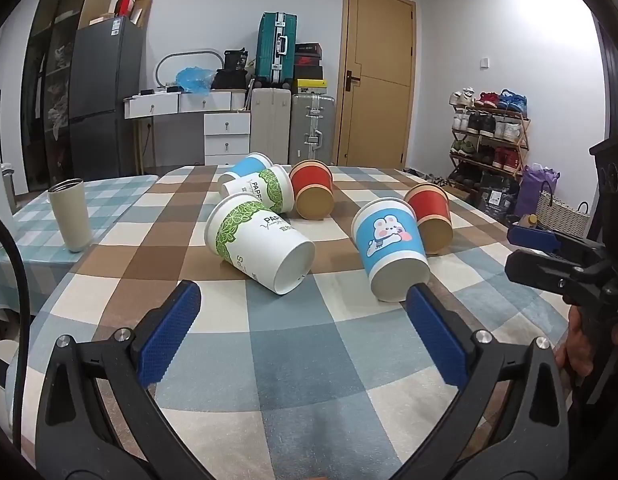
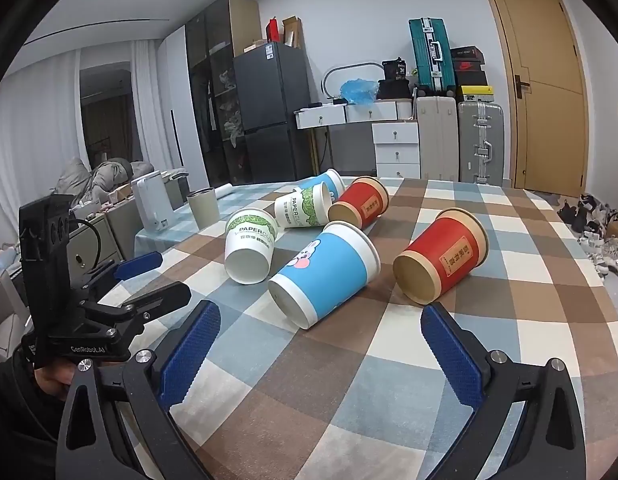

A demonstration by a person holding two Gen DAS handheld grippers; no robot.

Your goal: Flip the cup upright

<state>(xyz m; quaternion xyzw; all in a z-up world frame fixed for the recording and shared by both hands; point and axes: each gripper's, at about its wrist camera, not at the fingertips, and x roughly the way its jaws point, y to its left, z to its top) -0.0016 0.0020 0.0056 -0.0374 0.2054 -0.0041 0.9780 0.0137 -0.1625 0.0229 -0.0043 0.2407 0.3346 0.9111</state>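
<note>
Several paper cups lie on their sides on the checked tablecloth [image 1: 293,352]. Nearest my left gripper [image 1: 305,292] are a white cup with green leaves [image 1: 257,240] and a blue rabbit cup [image 1: 391,246]; the gripper is open and empty just short of them. Behind lie a red cup [image 1: 431,216], another red cup [image 1: 313,190], a second white-green cup [image 1: 261,192] and a blue cup [image 1: 247,166]. My right gripper [image 2: 321,312] is open and empty, facing the blue rabbit cup [image 2: 329,272] and the red cup [image 2: 443,258]. The white-green cup [image 2: 249,242] lies left.
A beige tumbler [image 1: 69,214] stands upright at the table's left, also in the right wrist view [image 2: 204,207]. The right gripper shows at the right edge of the left wrist view [image 1: 549,248]; the left gripper shows at left in the right wrist view [image 2: 149,276].
</note>
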